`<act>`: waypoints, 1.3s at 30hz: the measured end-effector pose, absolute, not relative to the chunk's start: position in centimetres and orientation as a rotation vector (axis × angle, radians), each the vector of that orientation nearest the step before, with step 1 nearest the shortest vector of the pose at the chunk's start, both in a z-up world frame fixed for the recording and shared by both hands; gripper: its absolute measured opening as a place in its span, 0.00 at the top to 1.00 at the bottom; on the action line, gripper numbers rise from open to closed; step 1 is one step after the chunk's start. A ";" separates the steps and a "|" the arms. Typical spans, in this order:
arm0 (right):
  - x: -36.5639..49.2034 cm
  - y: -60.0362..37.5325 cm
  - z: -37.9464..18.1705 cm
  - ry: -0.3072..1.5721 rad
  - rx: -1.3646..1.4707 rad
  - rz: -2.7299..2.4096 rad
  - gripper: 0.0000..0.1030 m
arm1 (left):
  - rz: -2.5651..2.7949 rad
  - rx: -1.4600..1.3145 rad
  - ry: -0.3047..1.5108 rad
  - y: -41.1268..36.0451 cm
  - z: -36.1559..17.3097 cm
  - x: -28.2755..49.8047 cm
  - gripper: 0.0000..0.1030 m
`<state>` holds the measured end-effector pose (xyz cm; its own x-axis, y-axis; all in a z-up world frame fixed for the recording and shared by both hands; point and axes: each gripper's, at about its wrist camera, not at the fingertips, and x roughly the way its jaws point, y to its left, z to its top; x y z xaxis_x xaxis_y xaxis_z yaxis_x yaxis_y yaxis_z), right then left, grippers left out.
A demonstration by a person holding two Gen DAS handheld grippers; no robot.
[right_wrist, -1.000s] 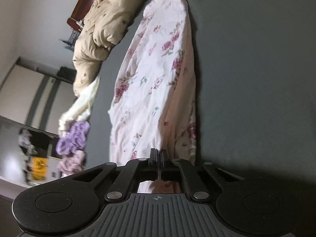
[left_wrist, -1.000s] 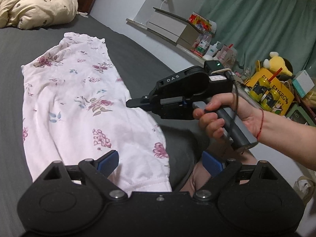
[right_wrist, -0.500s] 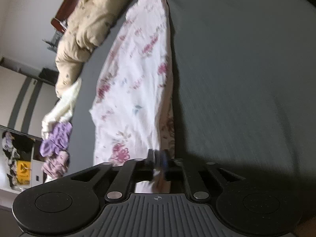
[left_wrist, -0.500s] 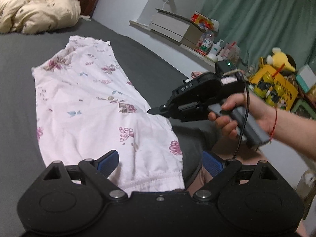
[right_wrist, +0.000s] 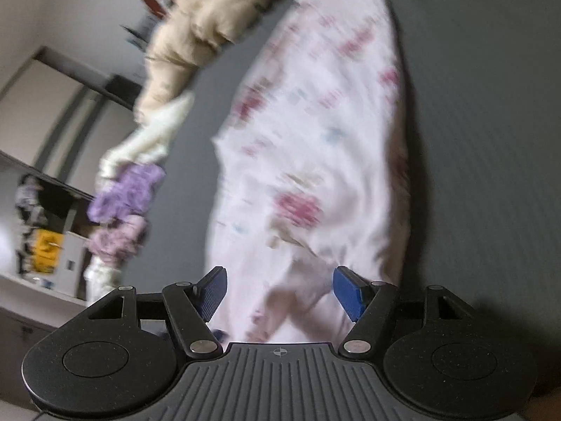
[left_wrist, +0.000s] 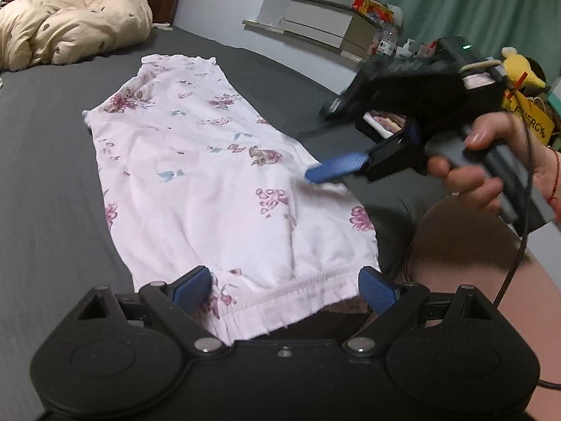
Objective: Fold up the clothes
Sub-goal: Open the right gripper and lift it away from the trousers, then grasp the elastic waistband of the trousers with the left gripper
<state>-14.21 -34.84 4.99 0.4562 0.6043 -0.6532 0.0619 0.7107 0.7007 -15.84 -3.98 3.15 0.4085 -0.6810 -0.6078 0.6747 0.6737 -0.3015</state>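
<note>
Floral pink garment [left_wrist: 210, 189] is laid out flat on the dark grey bed [left_wrist: 45, 182]. Left claw [left_wrist: 284, 289] spread wide over its elastic hem, right claw [right_wrist: 280, 291] also wide, gripping nothing.

We see the right wrist view smeared by motion, so the floral garment [right_wrist: 315, 161] shows no crisp print. In the left wrist view our left gripper [left_wrist: 284, 289] covers its waistband's near edge, and the frame cuts the beige quilt [left_wrist: 63, 24].
</note>
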 end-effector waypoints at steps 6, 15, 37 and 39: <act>-15.1 -35.1 6.5 1.025 0.748 0.406 0.34 | -0.874 0.061 0.718 -3.5 3.8 -16.9 0.10; -22.6 -28.2 12.1 0.955 -0.105 0.498 0.34 | -0.869 0.382 0.640 -2.0 4.6 -18.5 0.09; -26.6 -25.9 10.2 1.098 0.070 0.445 0.34 | -0.857 1.208 0.366 -4.1 1.4 -21.5 0.20; -26.6 -25.9 9.9 1.097 0.083 0.442 0.34 | -0.872 1.245 0.348 -4.3 1.3 -21.7 0.22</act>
<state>-26.65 -25.86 9.94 0.3787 0.3855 -0.8414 -0.3050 0.9103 0.2798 -21.65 -4.32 1.30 0.6417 -0.3832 -0.6643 0.7353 0.0610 0.6750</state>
